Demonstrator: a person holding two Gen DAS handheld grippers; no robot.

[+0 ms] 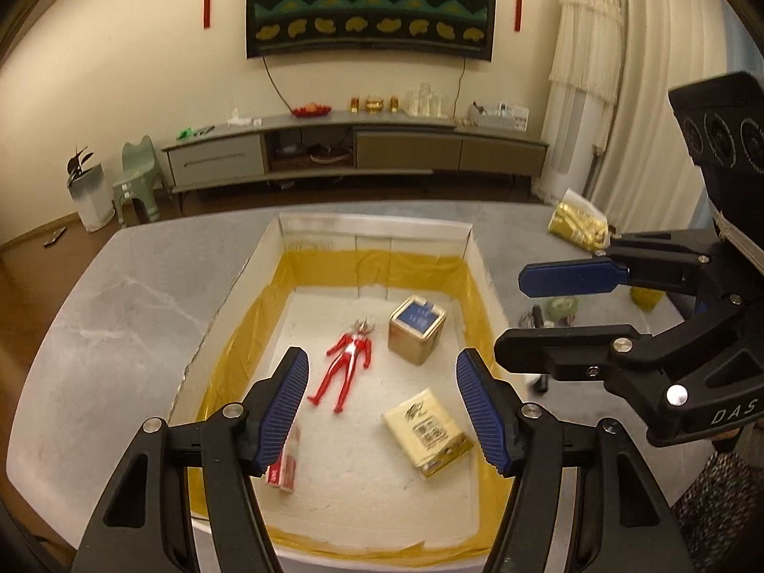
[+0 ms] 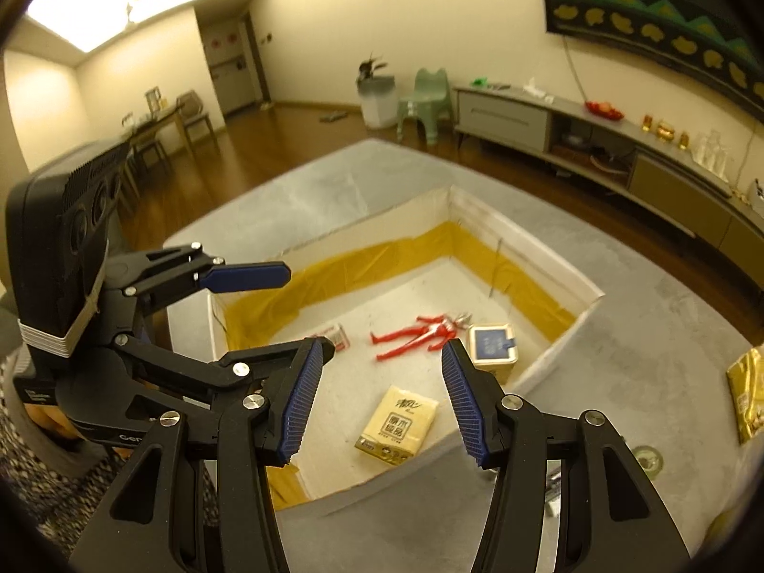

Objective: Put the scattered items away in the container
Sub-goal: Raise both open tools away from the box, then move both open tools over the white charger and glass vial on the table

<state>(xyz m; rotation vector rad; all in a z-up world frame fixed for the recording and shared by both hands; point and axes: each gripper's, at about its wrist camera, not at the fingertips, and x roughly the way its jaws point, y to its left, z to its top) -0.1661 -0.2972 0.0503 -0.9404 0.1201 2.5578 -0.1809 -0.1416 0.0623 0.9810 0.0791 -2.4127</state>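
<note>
A white box [image 1: 372, 234] [image 2: 506, 234] lined with yellow tape sits on the grey table [image 1: 119, 310]. Inside it lie a red toy figure [image 1: 348, 363] [image 2: 420, 334], a gold tin with a blue lid [image 1: 417, 329] [image 2: 492, 346], a yellow tissue pack [image 1: 427, 432] [image 2: 398, 422] and a red-and-white packet [image 1: 286, 463] [image 2: 336, 334]. A gold packet [image 1: 578, 227] [image 2: 747, 391] lies on the table outside the box, to the right. My left gripper [image 1: 382, 410] [image 2: 308, 310] hovers open over the box's near end. My right gripper [image 2: 377, 401] [image 1: 511, 315] is open above the box's right edge, holding nothing.
Small green and yellow items [image 1: 561, 308] sit on the table right of the box, partly hidden behind the right gripper. A round metal piece [image 2: 647, 458] lies near the table edge. Beyond the table are a TV cabinet [image 1: 358, 148], a green stool [image 1: 138, 176] and a bin [image 1: 90, 196].
</note>
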